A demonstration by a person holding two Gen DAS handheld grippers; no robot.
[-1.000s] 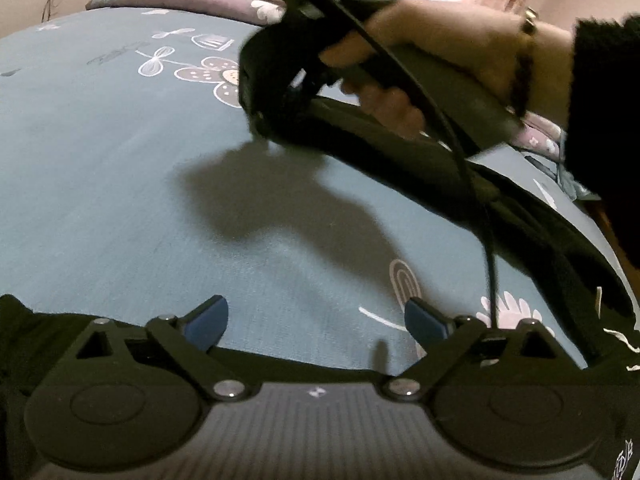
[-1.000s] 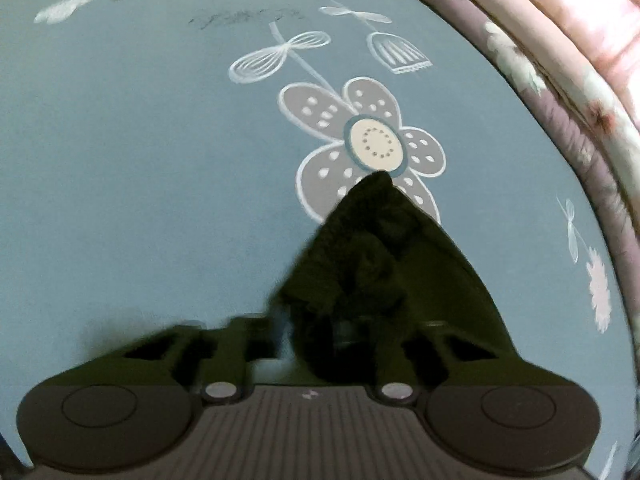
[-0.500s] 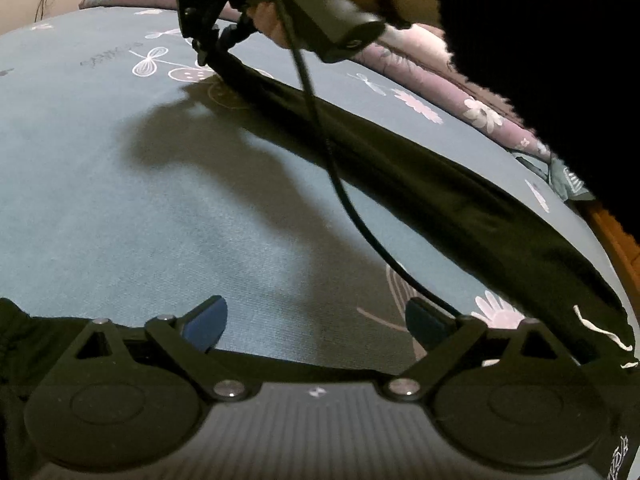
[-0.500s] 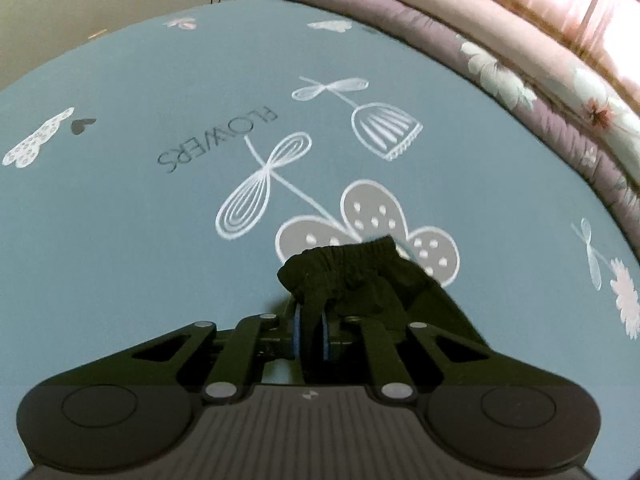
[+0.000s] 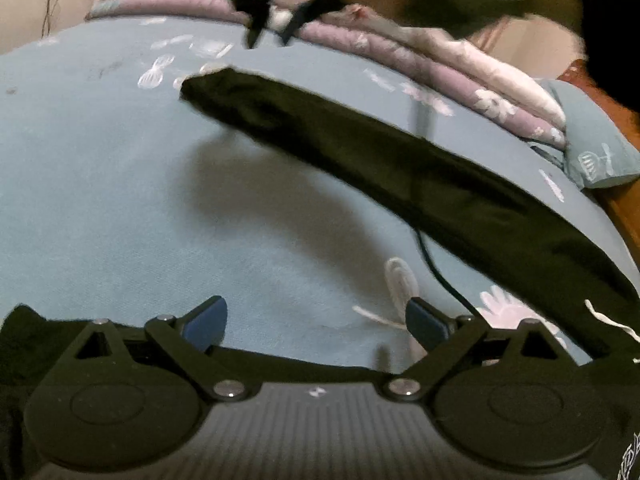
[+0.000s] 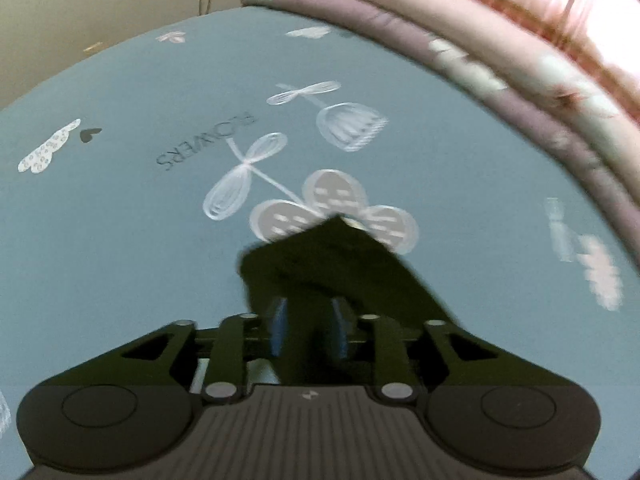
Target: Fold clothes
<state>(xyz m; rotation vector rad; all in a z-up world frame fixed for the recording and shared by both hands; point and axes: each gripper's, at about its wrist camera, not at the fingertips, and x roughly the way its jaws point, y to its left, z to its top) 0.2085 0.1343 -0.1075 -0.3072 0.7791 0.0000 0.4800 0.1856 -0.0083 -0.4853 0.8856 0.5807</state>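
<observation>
The black garment (image 5: 400, 168) is lying stretched in a long band across the blue flowered bedsheet (image 5: 120, 184), running from the near right of the left wrist view up to its far end beside a printed flower, where the cuff-like end (image 6: 320, 252) is resting flat on the sheet. It is probably a trouser leg or sleeve pulled out straight so that a later fold will fall evenly, though motion blur is making the exact cut hard to read. In the right wrist view the right gripper (image 6: 306, 330) is sitting just above that far end, and its jaws have just been opening: the blue pads (image 6: 278, 326) are standing a little apart with dark cloth still showing between them, and they are no longer appearing to press on it, so the end is being let go where it was laid. Seen from the left wrist view, the same right gripper (image 5: 270, 38) is hanging above the cloth's end and clear of it, in front of the folded pink and mauve quilt (image 5: 460, 64) along the far edge of the bed. The left gripper (image 5: 316, 320) is waiting at the near side with its jaws spread wide and nothing between its pads, hovering over bare sheet just beside the garment's near end. A thin black cable (image 5: 440, 276) is trailing across the sheet beneath the band.
</observation>
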